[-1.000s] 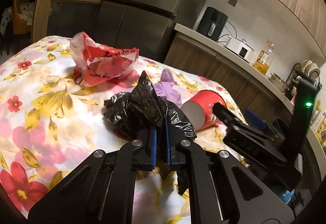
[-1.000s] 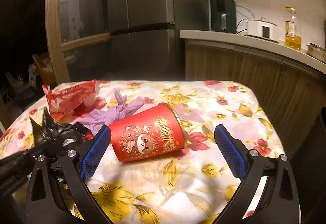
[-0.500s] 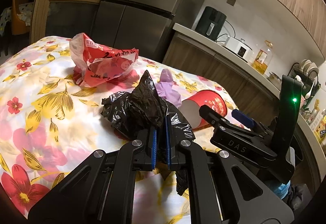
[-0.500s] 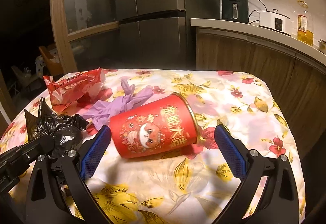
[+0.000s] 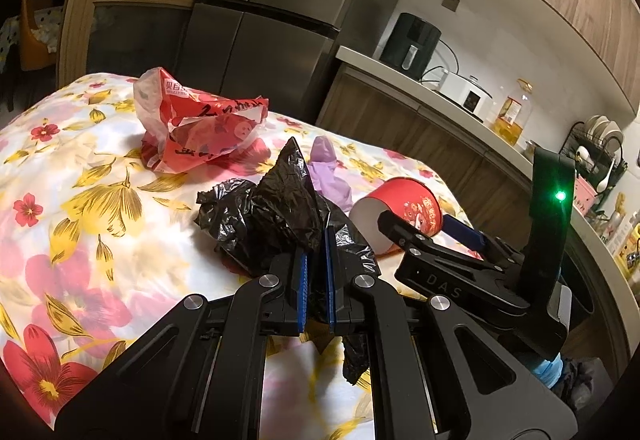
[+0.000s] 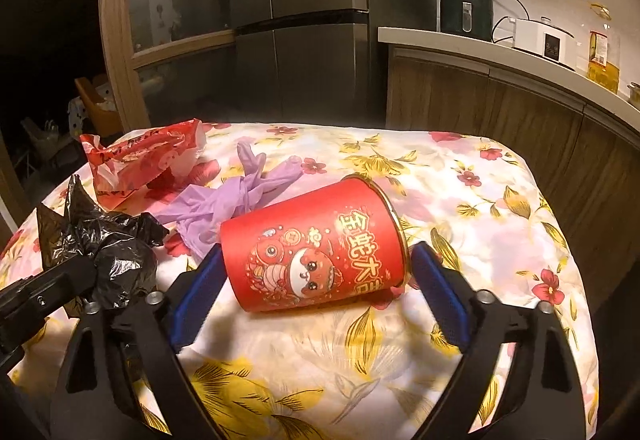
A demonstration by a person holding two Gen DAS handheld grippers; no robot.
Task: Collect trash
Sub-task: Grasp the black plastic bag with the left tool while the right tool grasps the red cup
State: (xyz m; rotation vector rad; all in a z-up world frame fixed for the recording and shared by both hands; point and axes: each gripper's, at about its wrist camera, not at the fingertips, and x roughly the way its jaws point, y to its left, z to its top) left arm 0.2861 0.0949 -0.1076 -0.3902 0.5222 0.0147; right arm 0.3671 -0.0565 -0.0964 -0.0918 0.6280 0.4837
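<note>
Two risks: we close the right gripper (image 6: 316,290) endwise on the red paper cup (image 6: 314,246) (crushable), while the left gripper (image 5: 316,290) clamps the black trash bag (image 5: 276,217).

Two wrist cameras look forward and slightly down along their grippers, close above a floral tabletop (image 5: 80,175); both face the refrigerator (image 6: 304,19) and share the red cup (image 6: 316,252) and black bag (image 5: 272,215).
</note>
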